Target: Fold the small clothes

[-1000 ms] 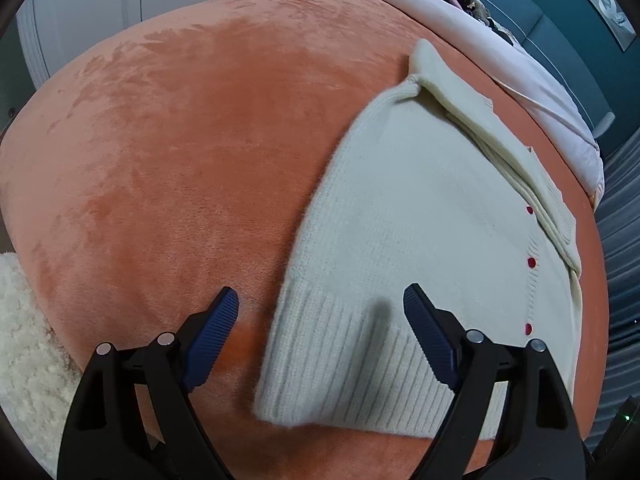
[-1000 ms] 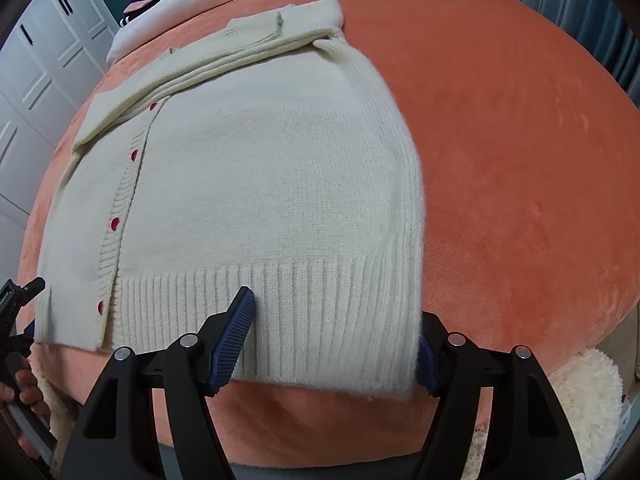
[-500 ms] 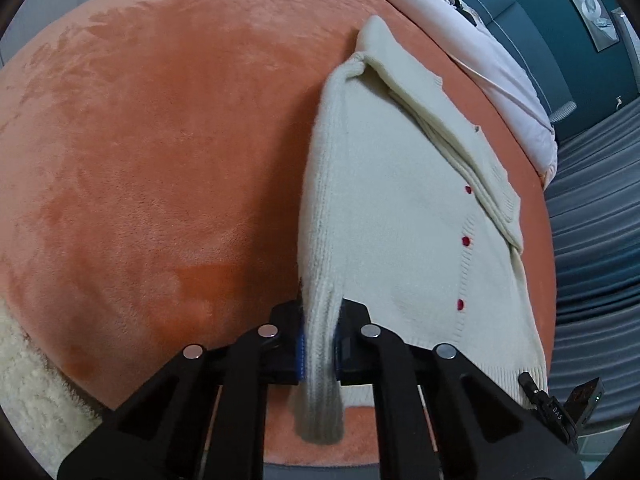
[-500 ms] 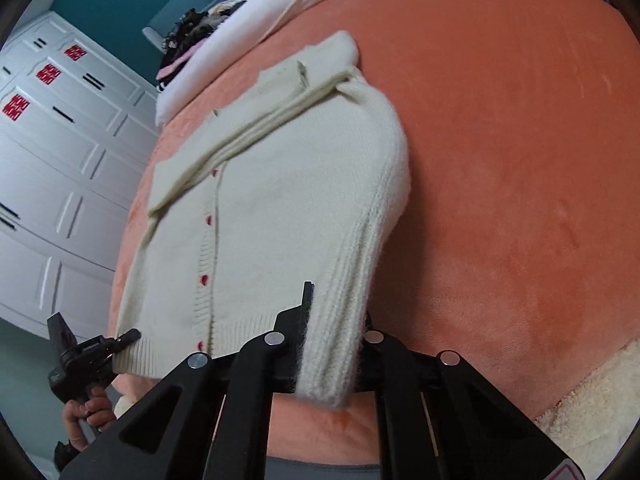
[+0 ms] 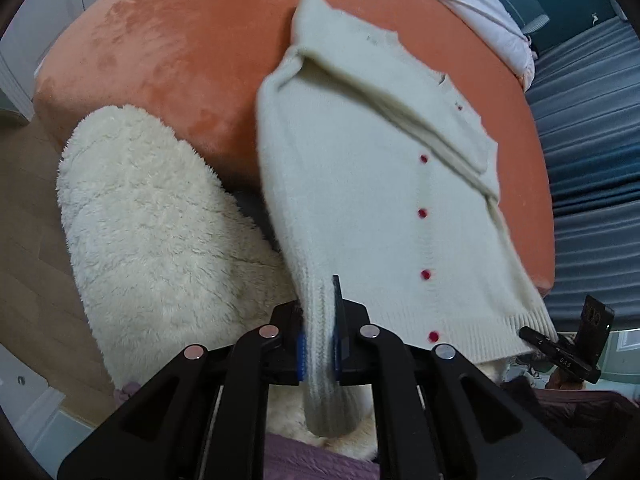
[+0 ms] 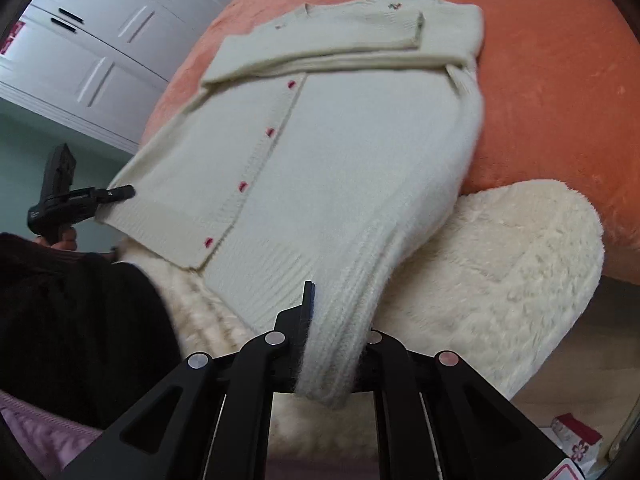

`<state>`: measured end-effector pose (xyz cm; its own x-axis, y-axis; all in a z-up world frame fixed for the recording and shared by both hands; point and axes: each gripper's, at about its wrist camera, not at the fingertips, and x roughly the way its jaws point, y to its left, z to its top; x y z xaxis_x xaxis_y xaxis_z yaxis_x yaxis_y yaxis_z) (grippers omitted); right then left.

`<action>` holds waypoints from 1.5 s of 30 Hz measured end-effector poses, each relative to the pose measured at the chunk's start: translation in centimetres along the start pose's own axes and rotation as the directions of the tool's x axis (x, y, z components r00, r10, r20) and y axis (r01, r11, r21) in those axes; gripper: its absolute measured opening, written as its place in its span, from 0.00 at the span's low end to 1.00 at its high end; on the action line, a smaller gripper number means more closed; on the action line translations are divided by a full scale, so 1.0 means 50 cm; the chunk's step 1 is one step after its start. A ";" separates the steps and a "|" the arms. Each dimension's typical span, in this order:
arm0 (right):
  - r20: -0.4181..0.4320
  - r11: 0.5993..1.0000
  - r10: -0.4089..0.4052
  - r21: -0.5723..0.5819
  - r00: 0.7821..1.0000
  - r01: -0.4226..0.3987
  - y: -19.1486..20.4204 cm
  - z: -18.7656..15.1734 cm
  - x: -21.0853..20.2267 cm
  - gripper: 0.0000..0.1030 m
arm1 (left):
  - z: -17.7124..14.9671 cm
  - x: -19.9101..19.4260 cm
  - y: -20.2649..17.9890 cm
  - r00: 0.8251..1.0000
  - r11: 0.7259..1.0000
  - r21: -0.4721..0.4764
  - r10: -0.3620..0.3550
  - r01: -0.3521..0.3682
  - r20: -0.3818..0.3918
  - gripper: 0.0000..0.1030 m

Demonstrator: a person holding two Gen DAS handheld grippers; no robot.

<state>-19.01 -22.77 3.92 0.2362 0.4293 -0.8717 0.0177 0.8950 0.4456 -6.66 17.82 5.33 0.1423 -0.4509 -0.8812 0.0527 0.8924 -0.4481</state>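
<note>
A cream knit cardigan [image 5: 372, 184] with red buttons hangs stretched from the orange bed [image 5: 188, 52] toward me, its sleeves folded across the chest. My left gripper [image 5: 320, 354] is shut on the ribbed hem at its left corner. My right gripper [image 6: 332, 356] is shut on the ribbed hem at the right corner of the cardigan [image 6: 340, 160]. The hem is lifted off the orange bed [image 6: 560, 60] and pulled back past its edge. Each gripper also shows small in the other's view, the right one [image 5: 560, 348] and the left one [image 6: 80, 196].
A fluffy cream rug or cushion [image 5: 152, 232] lies below the bed edge, also in the right wrist view [image 6: 500, 272]. White pillows [image 5: 472, 12] sit at the far end. White wardrobe doors [image 6: 100, 40] stand left. Wooden floor [image 5: 28, 240] and my dark clothing [image 6: 72, 320] are below.
Both grippers went from open over the hem to shut on its corners, then lifted and pulled the cardigan back off the bed edge, over the fluffy rug.
</note>
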 end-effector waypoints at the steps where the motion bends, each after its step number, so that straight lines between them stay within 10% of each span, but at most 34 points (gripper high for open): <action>1: 0.046 1.000 0.022 -0.003 0.999 -0.022 0.012 0.017 -0.026 0.07 | 0.025 -0.021 -0.017 0.999 1.000 -0.001 -0.027 0.027 0.041 0.08; 7: 0.447 0.991 0.050 0.093 0.893 -0.101 -0.082 0.274 -0.071 0.11 | 0.321 0.025 -0.135 0.946 0.992 0.117 -0.003 -0.037 0.325 0.15; 12: 0.486 0.934 -0.159 0.356 0.859 -0.029 -0.201 0.413 0.091 0.22 | 0.485 0.231 -0.116 0.947 0.969 -0.004 0.242 -0.247 0.211 0.41; 17: 0.528 0.918 -0.191 0.395 0.828 -0.040 -0.169 0.403 0.128 0.44 | 0.467 0.259 -0.101 0.914 0.936 0.002 0.342 -0.351 0.219 0.57; 25: 0.477 0.922 -0.256 0.381 0.841 0.065 -0.169 0.407 0.158 0.44 | 0.458 0.298 -0.119 0.874 0.886 0.089 0.426 -0.456 0.236 0.57; 45: 0.447 0.910 -0.344 0.376 0.826 0.175 -0.209 0.434 0.159 0.54 | 0.479 0.311 -0.119 0.883 0.894 0.092 0.411 -0.439 0.227 0.58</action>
<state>3.76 -31.33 -3.24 0.6233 -0.0072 -0.7820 0.4230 0.8442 0.3293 18.92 5.90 -2.10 0.3714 -0.0277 -0.9281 0.0754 0.9972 0.0004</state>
